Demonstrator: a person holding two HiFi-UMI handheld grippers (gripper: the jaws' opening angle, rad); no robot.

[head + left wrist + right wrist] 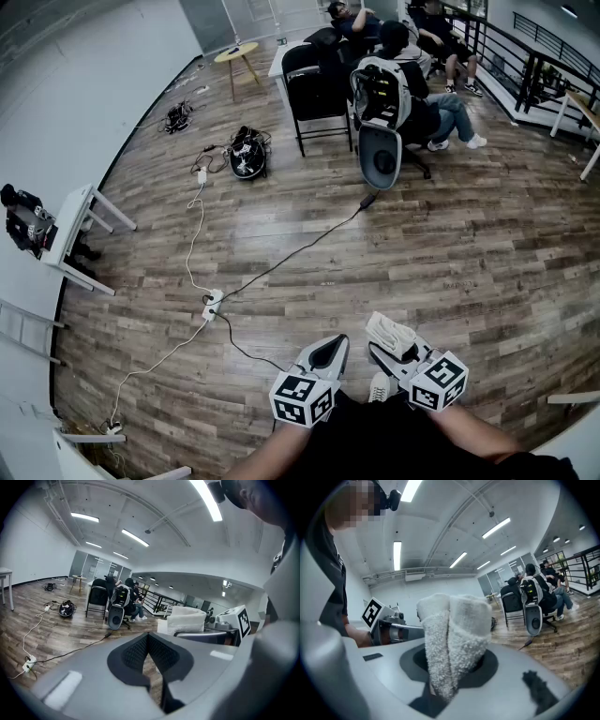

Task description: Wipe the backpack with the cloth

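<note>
One risk — the folded white terry cloth (455, 634), clenched only at its base by the right gripper (451, 670), slips mid-wipe; the left gripper (149, 641) is closed, empty.

Open office or lab loft: wood floor (450, 253), ceiling strip lights (135, 537), balcony railing (530, 58), chairs (314, 89) and seated people (448, 108) far ahead of the right gripper (386, 349), power strip (213, 305) cabling ahead-left of it.

Power strip (213, 305), black chair (314, 92), wood floor (469, 244)
</note>
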